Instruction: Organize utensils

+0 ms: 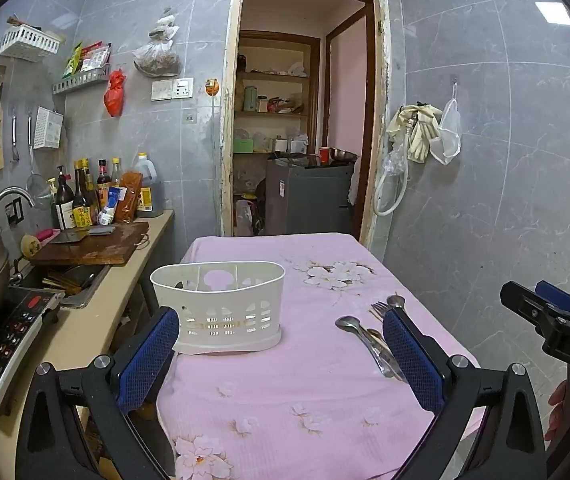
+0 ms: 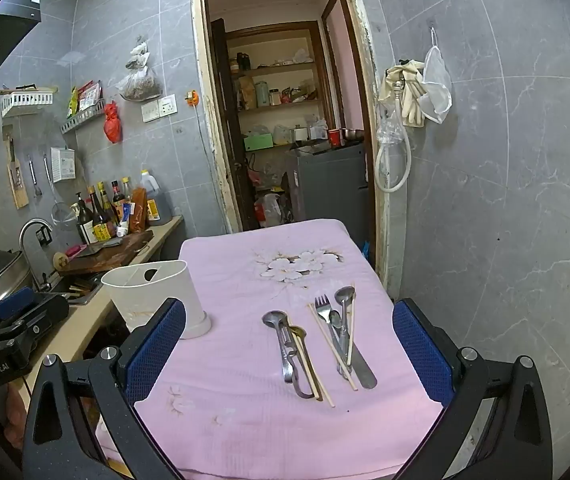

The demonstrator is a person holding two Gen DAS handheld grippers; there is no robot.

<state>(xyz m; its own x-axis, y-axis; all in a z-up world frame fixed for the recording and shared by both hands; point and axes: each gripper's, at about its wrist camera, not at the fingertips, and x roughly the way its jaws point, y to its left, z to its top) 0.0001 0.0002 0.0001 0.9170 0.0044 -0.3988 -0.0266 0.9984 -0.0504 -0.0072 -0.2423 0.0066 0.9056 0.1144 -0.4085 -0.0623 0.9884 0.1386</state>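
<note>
**Cutlery lies ahead of the right tool, holder ahead of the left**

The bench [image 2: 245,432], under a pink flowered cloth, carries everything. The white holder [image 1: 221,308] stands at its left side, straight ahead of the left tool [image 1: 281,356], which gapes fully and grips nothing. The cutlery [image 2: 317,344] lies in two loose bunches toward the right, between the blue pads of the right tool [image 2: 289,344], equally wide and empty. Handles point back toward the tools, bowls and tines away, so the right hand looks nearer for picking.

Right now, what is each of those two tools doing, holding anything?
Left tool: open, holding nothing.
Right tool: open, holding nothing.
</note>
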